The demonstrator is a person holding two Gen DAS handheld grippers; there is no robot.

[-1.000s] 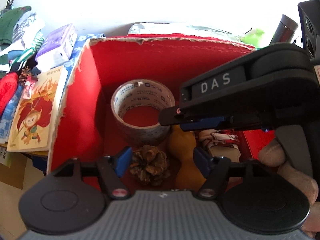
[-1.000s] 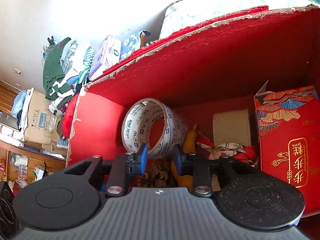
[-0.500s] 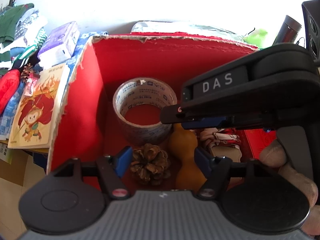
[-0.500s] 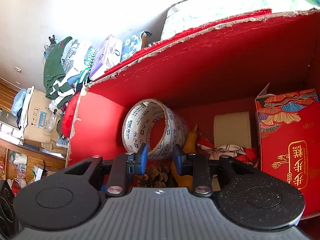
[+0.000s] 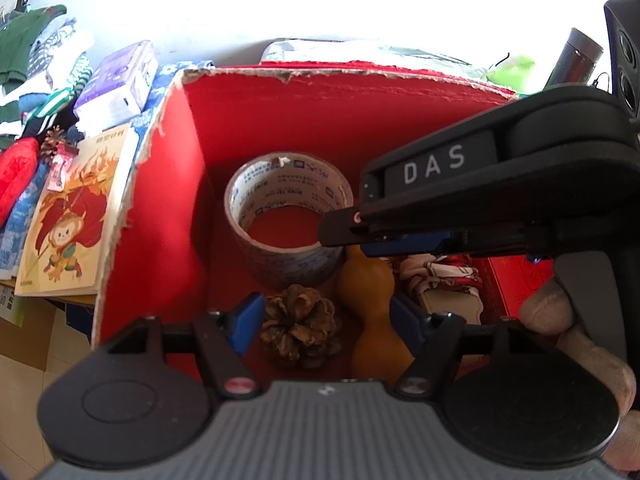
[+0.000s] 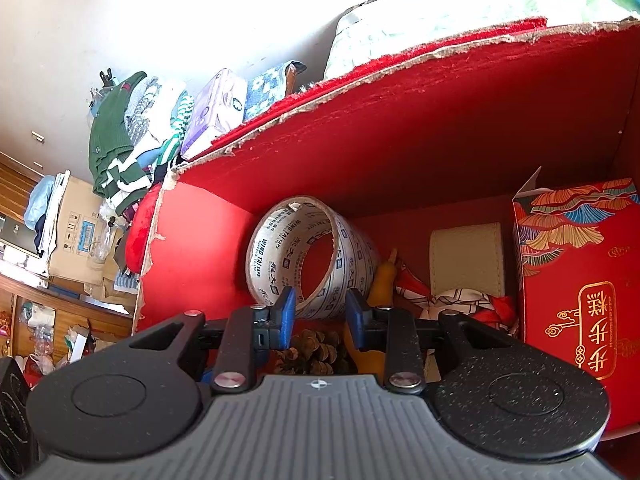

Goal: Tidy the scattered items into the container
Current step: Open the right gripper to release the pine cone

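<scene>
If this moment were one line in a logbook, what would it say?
left hand-held gripper: open, empty | right hand-held gripper: open, empty | red box: tape roll, pinecone

Inside the torn red cardboard box (image 6: 420, 128), the right gripper (image 6: 320, 314), jaws parted and empty, hangs over a brown pine cone (image 6: 316, 350), with a printed tape roll (image 6: 312, 254) at twelve o'clock and a red patterned gift box (image 6: 580, 280) at three.
</scene>
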